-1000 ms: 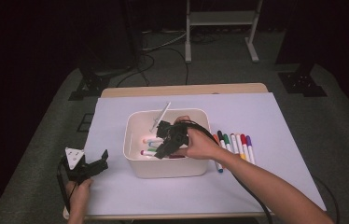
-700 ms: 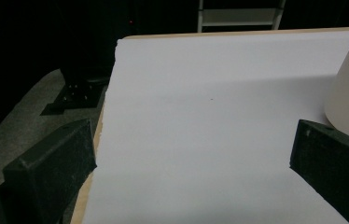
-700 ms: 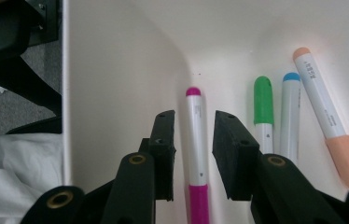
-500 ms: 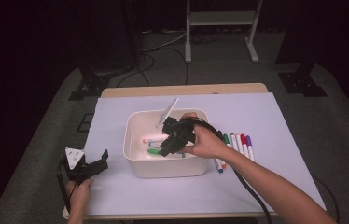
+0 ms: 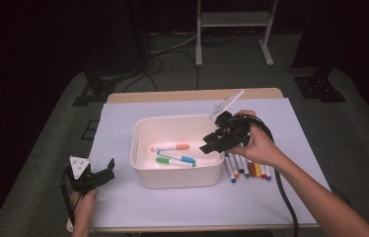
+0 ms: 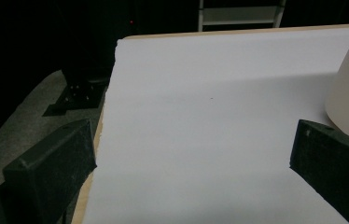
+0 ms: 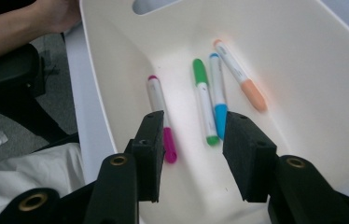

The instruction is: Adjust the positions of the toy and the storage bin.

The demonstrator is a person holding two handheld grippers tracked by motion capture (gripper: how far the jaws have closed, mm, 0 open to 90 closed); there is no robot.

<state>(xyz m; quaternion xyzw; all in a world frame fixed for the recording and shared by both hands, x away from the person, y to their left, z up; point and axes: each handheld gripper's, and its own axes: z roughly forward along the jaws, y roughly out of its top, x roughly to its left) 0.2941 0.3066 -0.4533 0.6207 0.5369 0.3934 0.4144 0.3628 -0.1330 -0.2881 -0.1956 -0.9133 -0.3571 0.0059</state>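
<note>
Just below right gripper (image 7: 192, 154): pink marker (image 7: 162, 119)

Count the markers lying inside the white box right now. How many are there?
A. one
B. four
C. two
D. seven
B: the right gripper view looks down into the white box and shows four markers on its floor: a pink marker, a green marker, a blue marker and an orange marker.
</note>
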